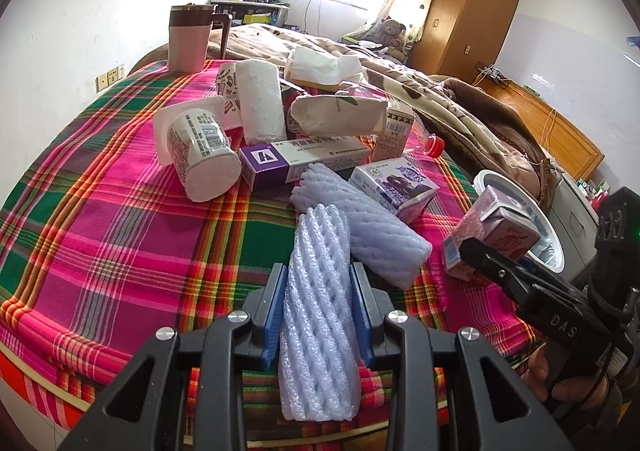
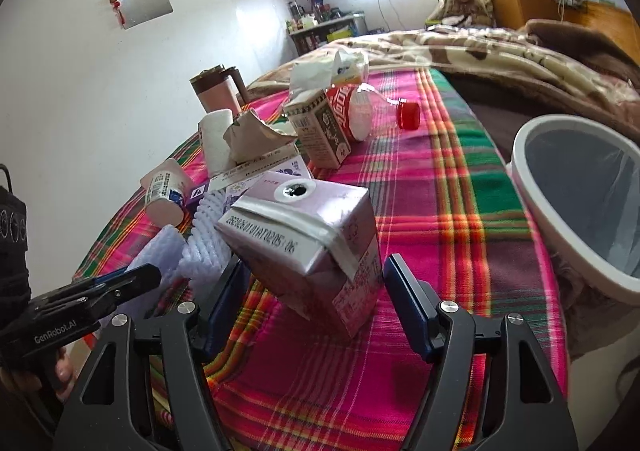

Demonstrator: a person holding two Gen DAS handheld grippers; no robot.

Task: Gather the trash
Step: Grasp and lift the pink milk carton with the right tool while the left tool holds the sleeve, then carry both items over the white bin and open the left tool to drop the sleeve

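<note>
The left gripper (image 1: 318,307) is pressed onto a pale blue foam net sleeve (image 1: 316,315), which is pinched between its blue pads at the bottom centre of the left wrist view. A second foam sleeve (image 1: 360,219) is seen just behind it, lying on the plaid cloth (image 1: 120,211).

The right gripper (image 2: 316,291) is spread wide. A pink drink carton (image 2: 320,243) is placed between its fingers at the centre of the right wrist view, tilted; a gap is seen on the right side, and contact on the left side cannot be told.

A white waste bin (image 2: 536,187) with a liner is seen at the right edge. More trash is piled in the upper middle: a purple medicine box (image 1: 296,167), a yogurt cup (image 1: 200,155) and a red-capped bottle (image 2: 360,111).
</note>
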